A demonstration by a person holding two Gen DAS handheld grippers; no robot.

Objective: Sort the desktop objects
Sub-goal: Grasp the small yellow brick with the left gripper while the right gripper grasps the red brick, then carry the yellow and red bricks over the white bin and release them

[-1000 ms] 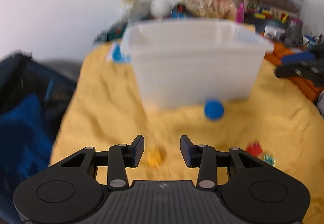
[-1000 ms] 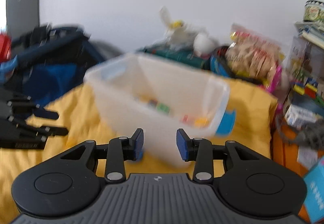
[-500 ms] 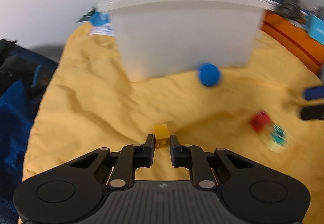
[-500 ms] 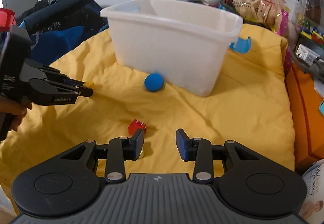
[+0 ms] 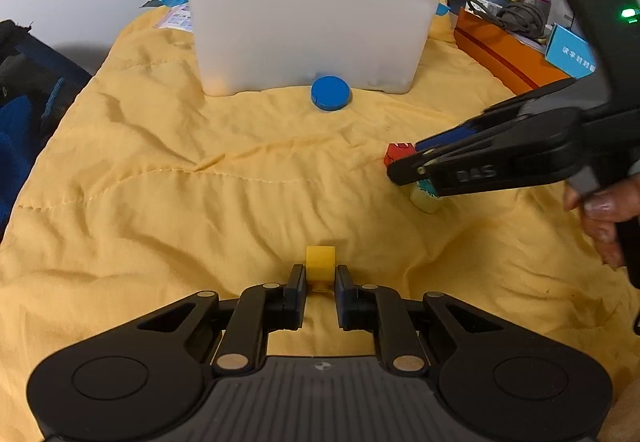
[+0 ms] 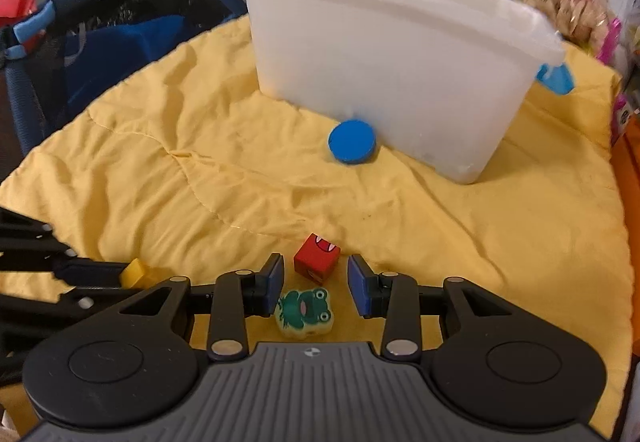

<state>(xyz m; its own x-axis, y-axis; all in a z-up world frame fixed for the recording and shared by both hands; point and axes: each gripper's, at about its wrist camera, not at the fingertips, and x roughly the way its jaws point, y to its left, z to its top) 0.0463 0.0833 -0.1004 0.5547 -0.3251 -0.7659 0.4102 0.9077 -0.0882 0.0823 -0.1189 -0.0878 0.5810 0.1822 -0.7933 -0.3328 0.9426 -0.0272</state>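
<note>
A: What was recorded at the left of the scene?

B: The left gripper [image 5: 320, 278] was seen clenched on a yellow block [image 5: 319, 262], held just above the yellow quilt [image 5: 160, 182]. Farther off, a white plastic bin [image 5: 308, 30] stood on the quilt, and a blue disc [image 5: 330, 93] was propped against its near wall.

A: And at the right?

B: The right gripper [image 6: 316, 278] was shown released, its blue-padded fingers [image 6: 275, 282] parted and lowered to the quilt. A red block [image 6: 317, 262] lay between the fingertips, nearer the left one; whether either pad touched it could not be told. A frog-printed eraser [image 6: 305, 312] lay just nearer than the red block, between the finger bases.
</note>
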